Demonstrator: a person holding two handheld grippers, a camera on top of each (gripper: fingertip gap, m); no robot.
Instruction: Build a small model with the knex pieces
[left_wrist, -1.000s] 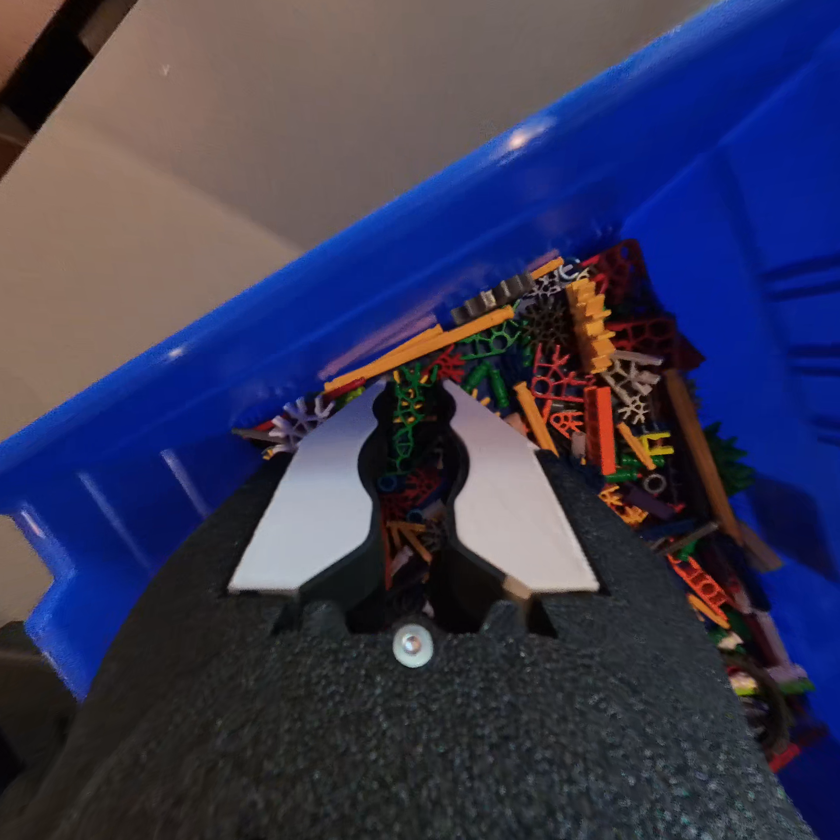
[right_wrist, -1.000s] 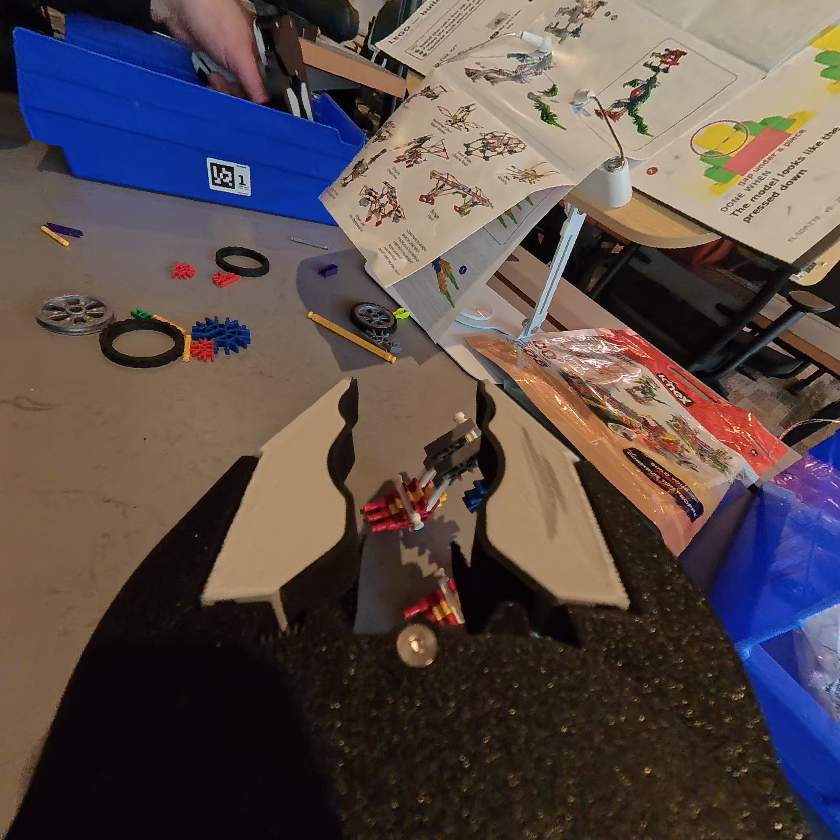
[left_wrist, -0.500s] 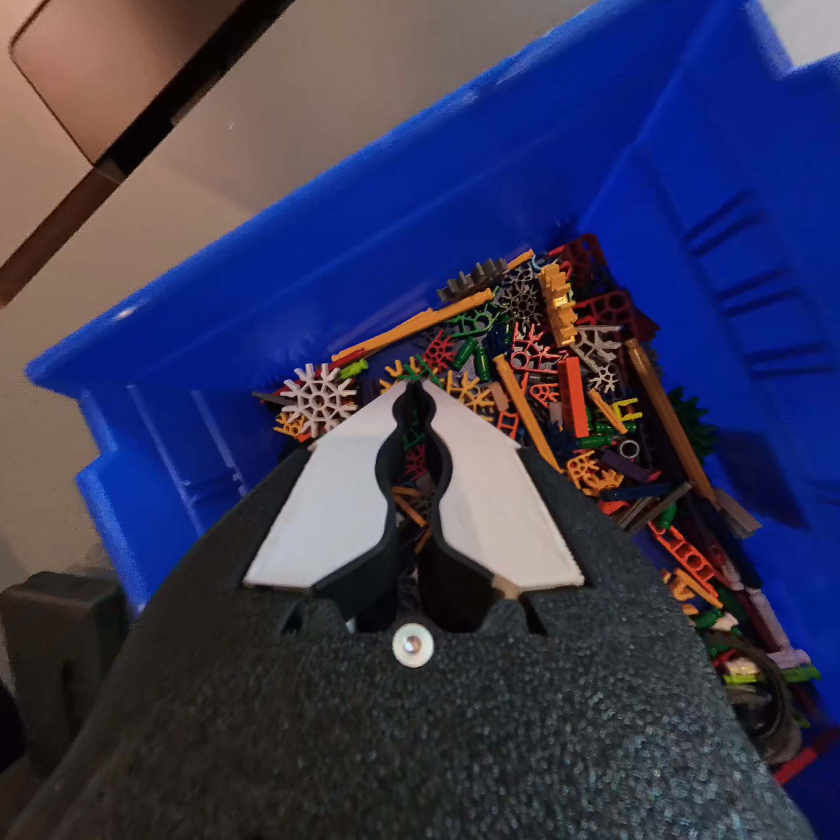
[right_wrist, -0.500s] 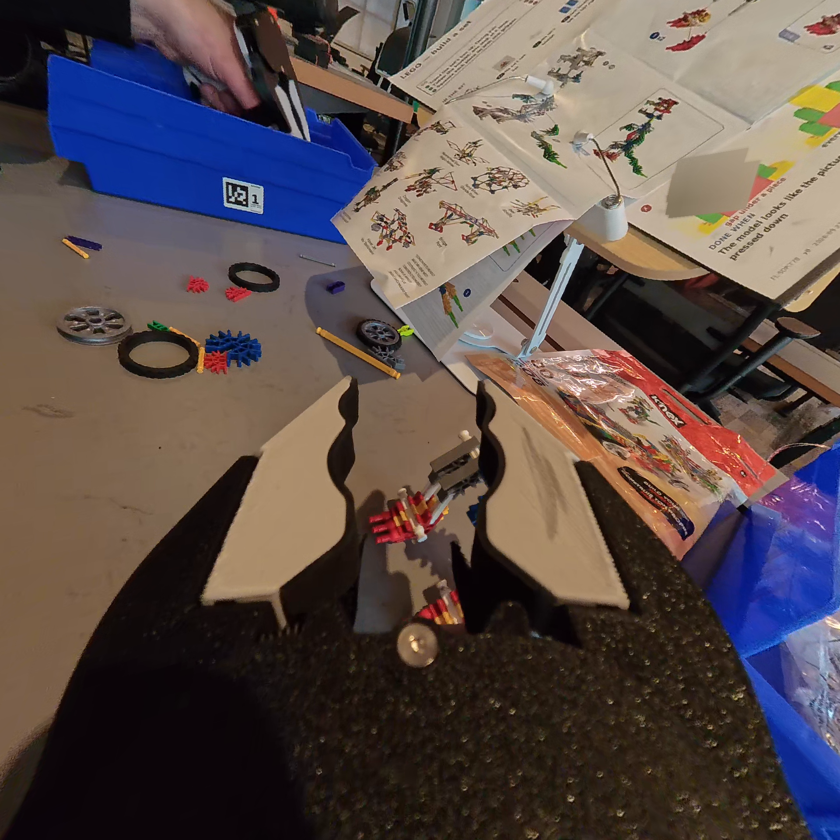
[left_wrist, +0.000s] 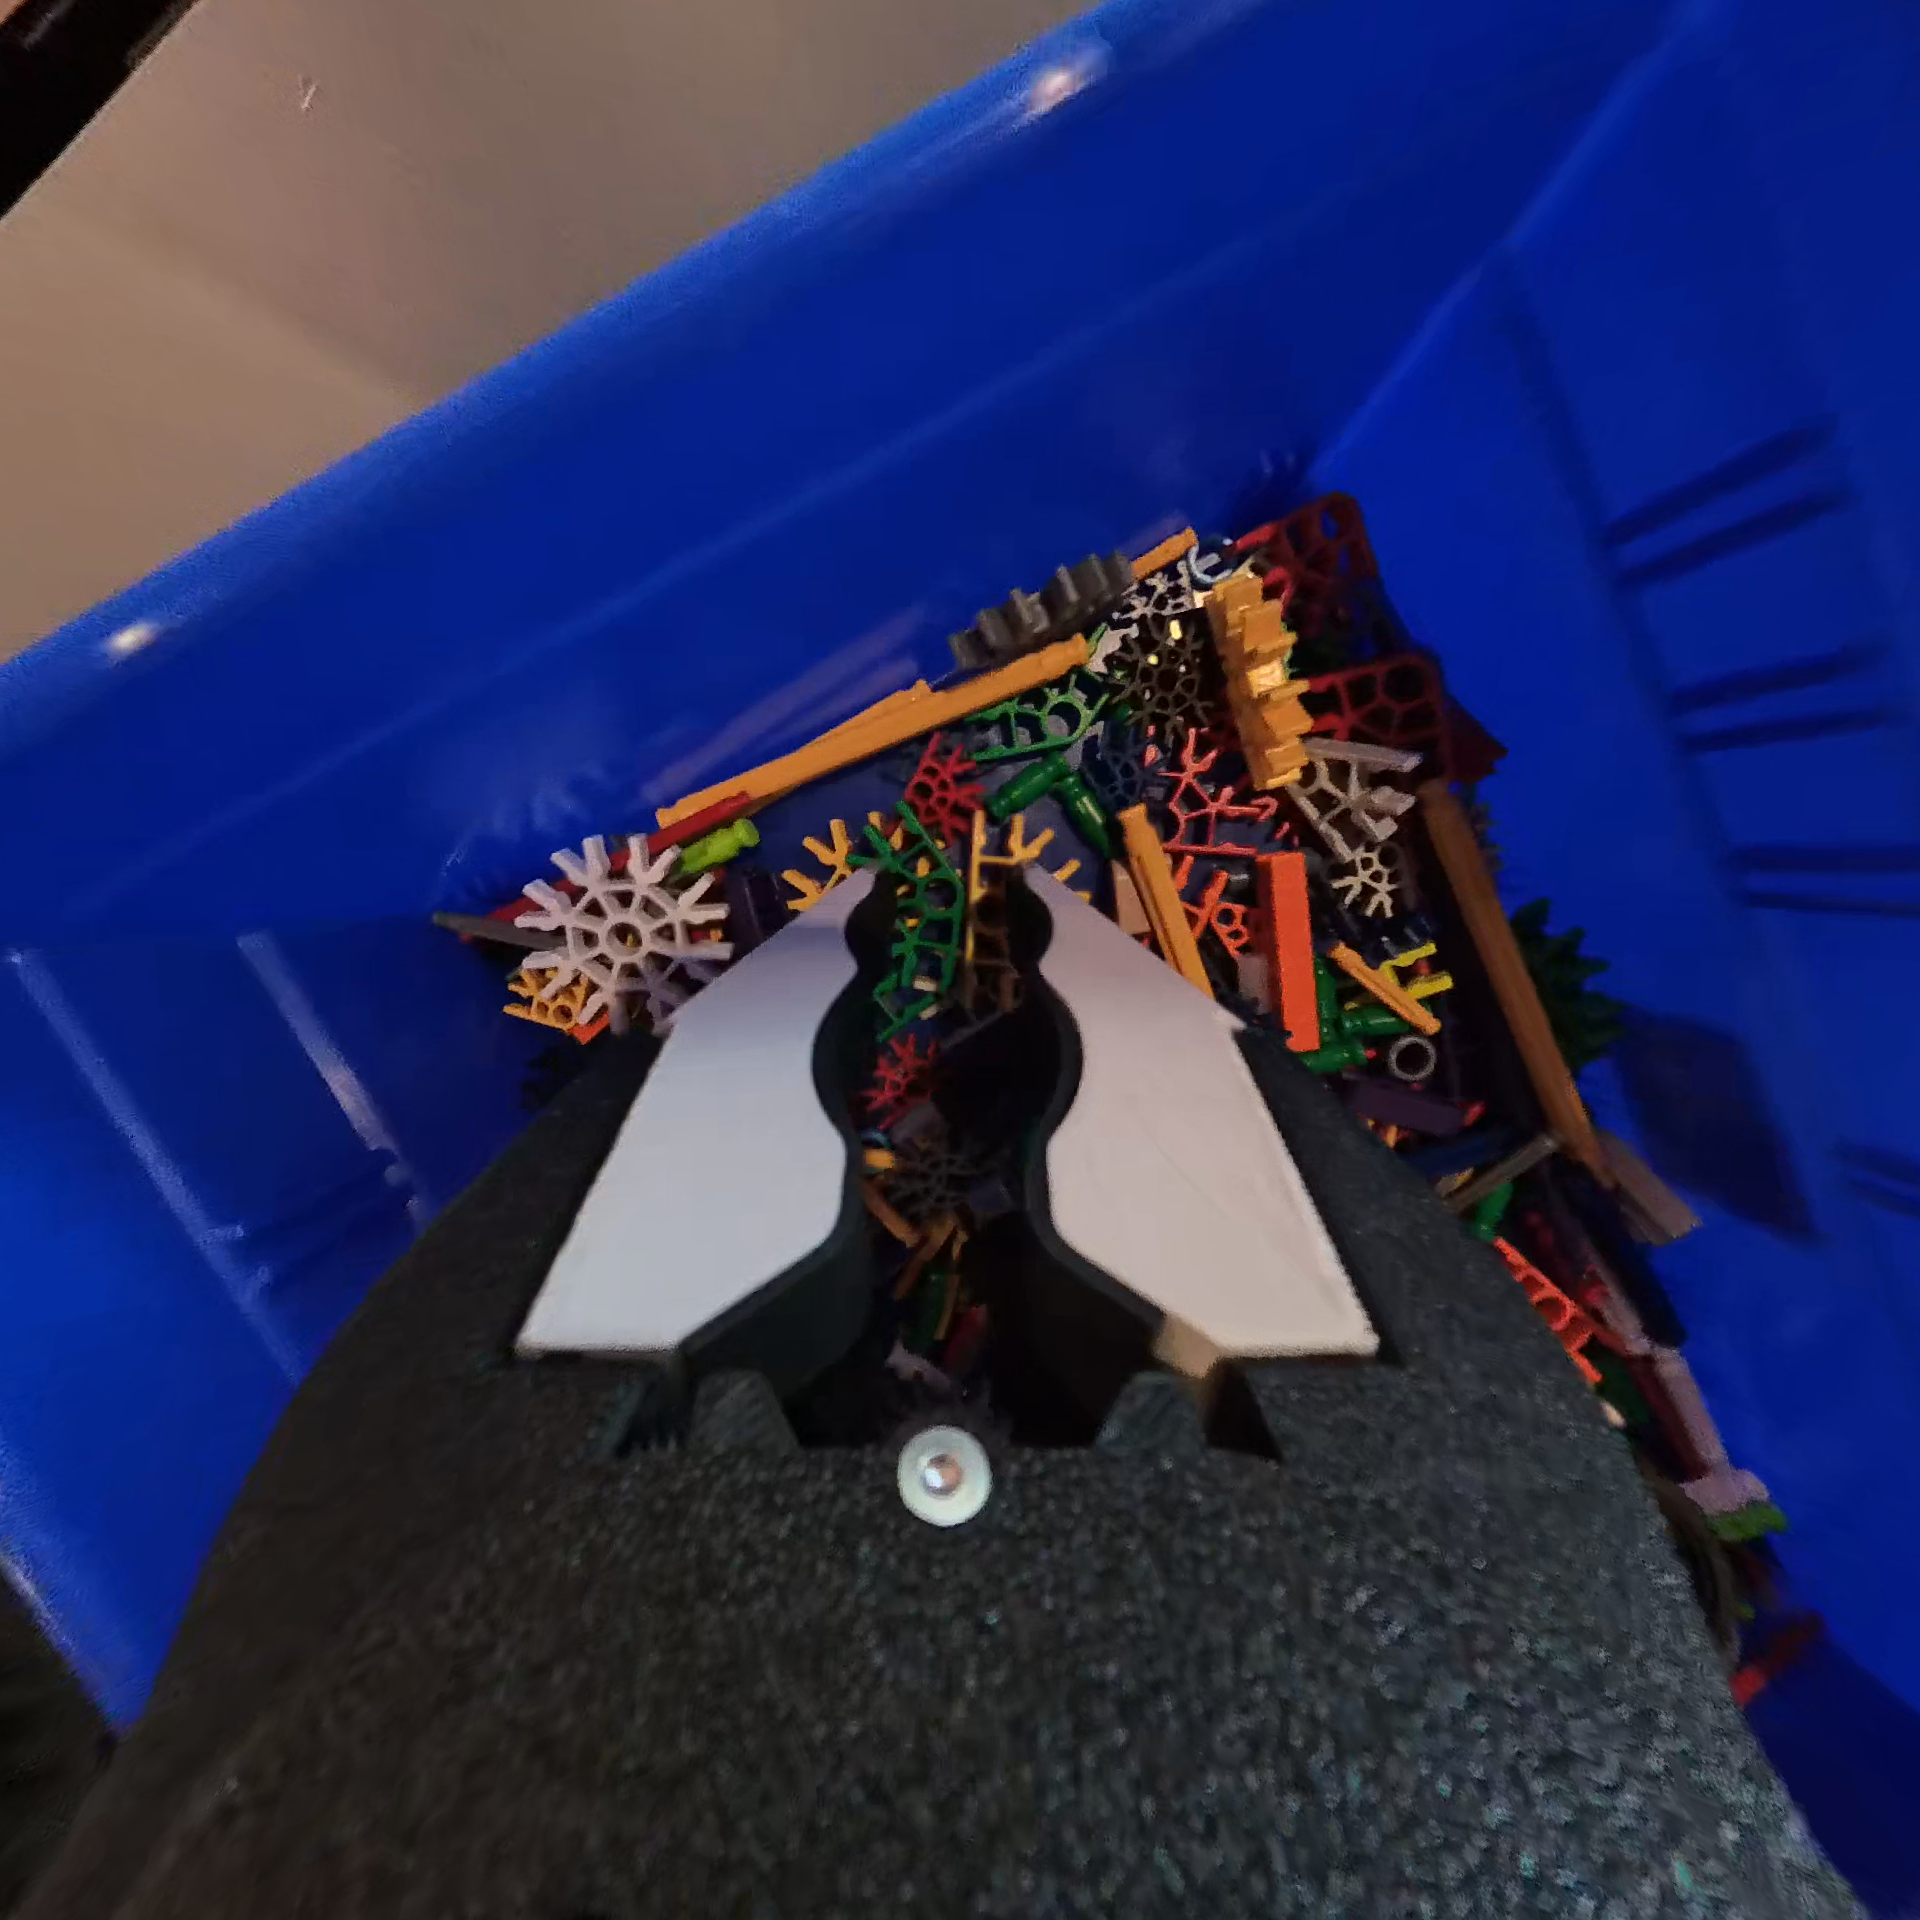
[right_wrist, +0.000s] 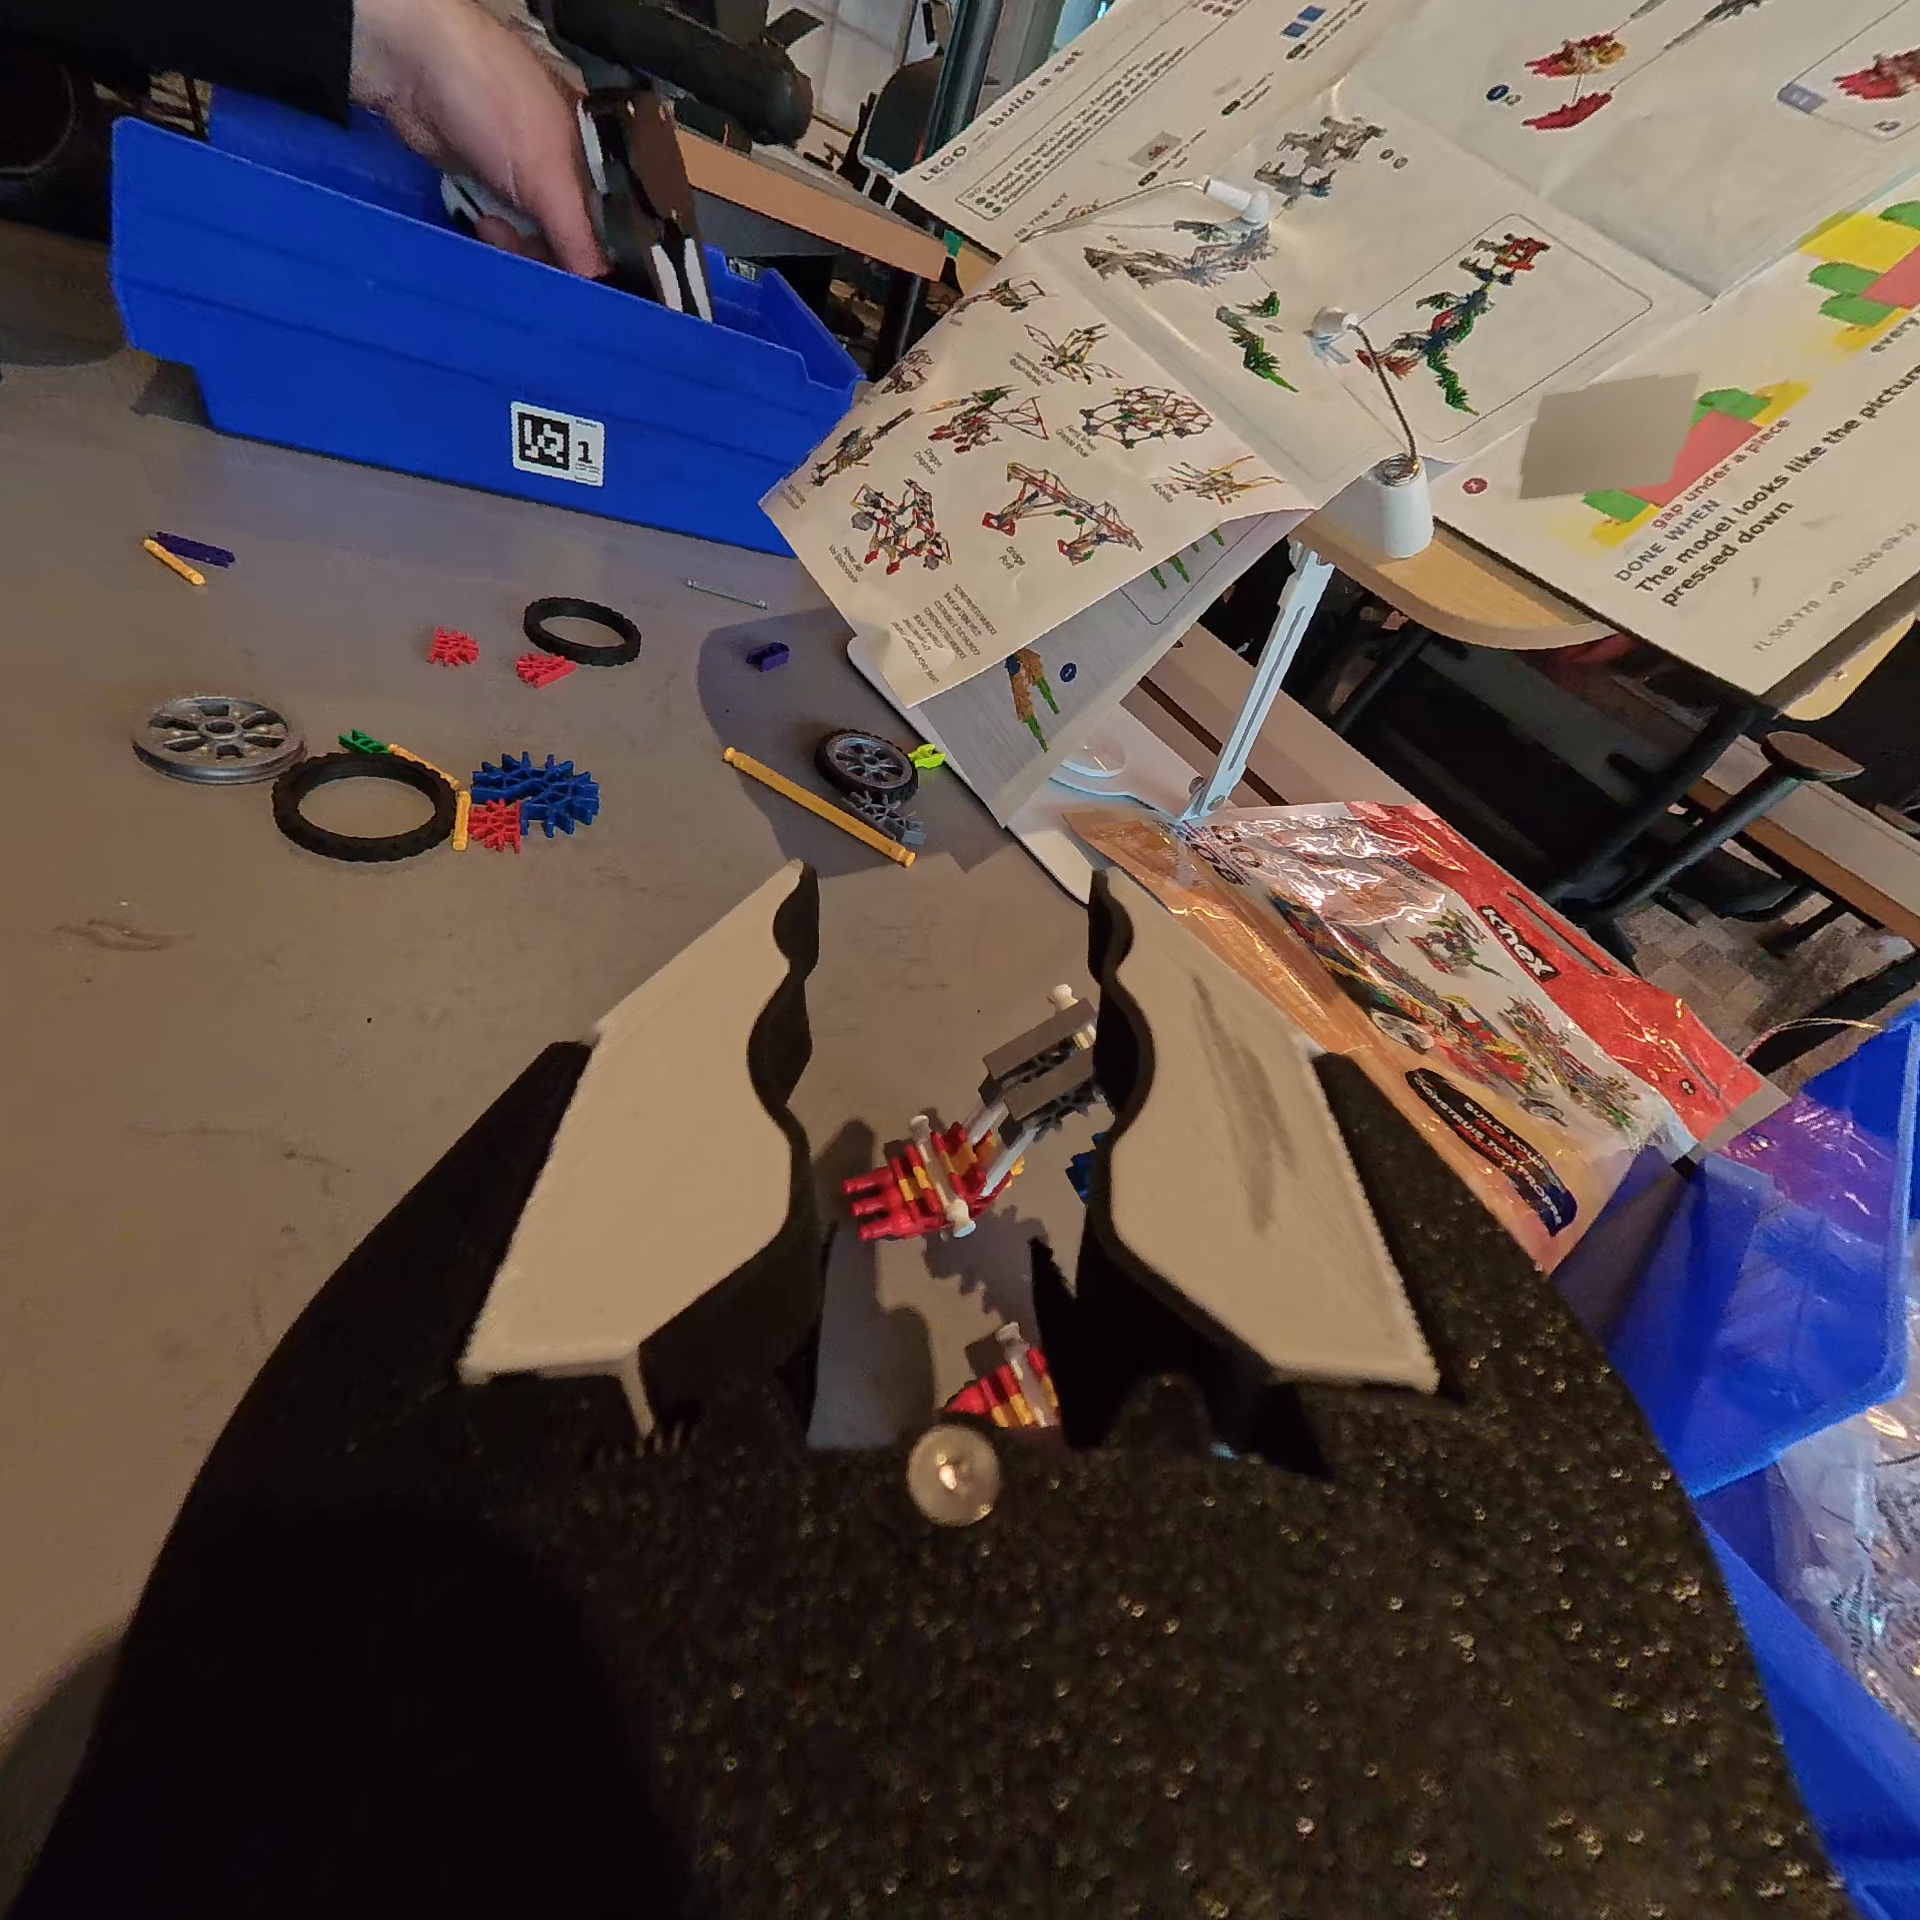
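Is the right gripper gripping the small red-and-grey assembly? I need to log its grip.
No: the right gripper is open, the assembly lying on the table between its fingers.

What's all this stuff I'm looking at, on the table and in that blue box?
bin: one, blue, far left of the table, also at
loose parts: many, mixed colours, piled inside the bin
white snowflake piece: one, left edge of the pile
tyres: two, black, on the table
grey wheel: one, beside the bigger tyre
yellow rod: one, mid table
small model: one, red, yellow and grey, on the table
instruction sheets: several, on a stand
toy bag: one, red and clear, right
left gripper: jaws open over the pile
right gripper: jaws open around the model
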